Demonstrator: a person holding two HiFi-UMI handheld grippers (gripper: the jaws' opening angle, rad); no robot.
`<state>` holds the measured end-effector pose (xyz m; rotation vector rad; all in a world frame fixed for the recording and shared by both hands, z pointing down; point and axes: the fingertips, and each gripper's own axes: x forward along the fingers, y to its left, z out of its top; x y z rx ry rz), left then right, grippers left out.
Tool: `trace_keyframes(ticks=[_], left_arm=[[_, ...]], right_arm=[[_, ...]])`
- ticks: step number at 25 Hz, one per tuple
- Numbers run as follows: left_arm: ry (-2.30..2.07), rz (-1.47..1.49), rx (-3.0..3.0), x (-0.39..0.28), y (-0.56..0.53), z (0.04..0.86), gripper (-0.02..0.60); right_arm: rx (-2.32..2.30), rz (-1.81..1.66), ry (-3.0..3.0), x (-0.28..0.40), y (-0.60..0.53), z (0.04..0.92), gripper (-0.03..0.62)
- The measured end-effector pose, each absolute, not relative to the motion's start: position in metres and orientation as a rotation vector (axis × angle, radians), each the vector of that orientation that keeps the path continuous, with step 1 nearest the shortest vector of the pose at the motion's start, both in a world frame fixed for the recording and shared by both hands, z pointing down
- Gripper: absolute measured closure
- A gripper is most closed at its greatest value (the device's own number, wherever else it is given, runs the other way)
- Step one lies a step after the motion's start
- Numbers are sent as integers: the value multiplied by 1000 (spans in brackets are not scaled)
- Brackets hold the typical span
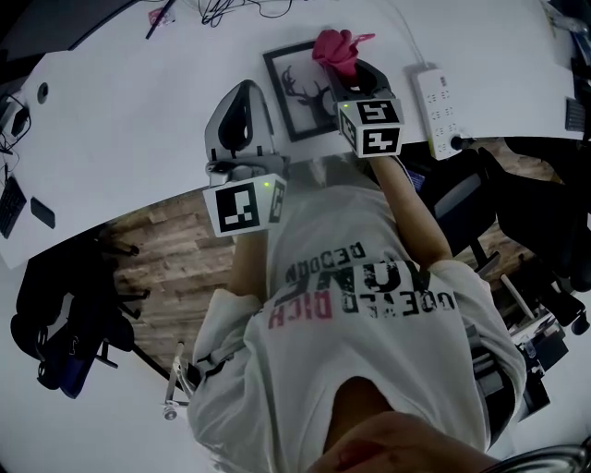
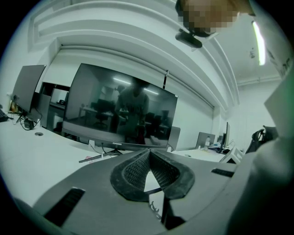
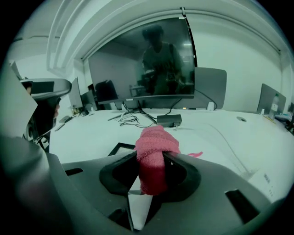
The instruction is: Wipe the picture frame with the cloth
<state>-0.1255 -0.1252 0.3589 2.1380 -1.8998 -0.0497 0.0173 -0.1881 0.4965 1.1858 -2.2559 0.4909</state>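
Observation:
The picture frame, black-edged with a deer print, lies flat on the white desk. My right gripper hovers over its right part and is shut on a bunched pink cloth. In the right gripper view the cloth sticks up between the fingers of that gripper, and a corner of the frame shows just beyond. My left gripper stands left of the frame with its jaws closed and nothing in them; in its own view the gripper points at a monitor.
A white power strip lies right of the frame, and cables trail along the desk's back. A dark monitor stands behind. Office chairs sit at the left and right of the person.

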Motion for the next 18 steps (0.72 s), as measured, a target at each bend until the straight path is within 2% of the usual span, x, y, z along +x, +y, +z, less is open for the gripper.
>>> trace_keyframes(ticks=[6,18], left_arm=[[-1866,-37,2146,-125,-126,368,584],[-1845,-48,2140,-134,-128,376,584]], right_arm=[[1154,500,-2178,16,-187,525,476],[1194,516,-2120,13,-186,528,476]])
